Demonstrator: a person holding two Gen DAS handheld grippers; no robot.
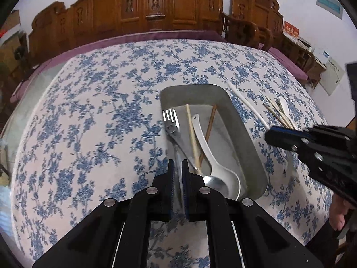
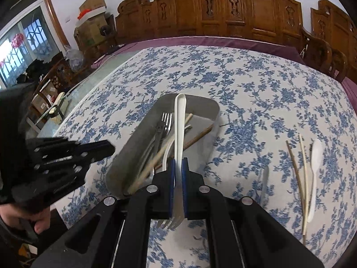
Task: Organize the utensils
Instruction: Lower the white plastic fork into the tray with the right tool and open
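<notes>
Left gripper (image 1: 177, 167) clamps metal fork (image 1: 171, 122); right gripper (image 2: 177, 167) clamps white-handled fork (image 2: 179, 120), both over tray (image 1: 243, 134).

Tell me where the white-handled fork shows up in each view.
Left wrist: the white-handled fork is right of the grey tray, slanting up-left from the right claw.
Right wrist: fork at centre, clamped in the right claw, handle over the tray.
Shared landmark: the grey tray.

Soft daylight, strong fisheye distortion
</notes>
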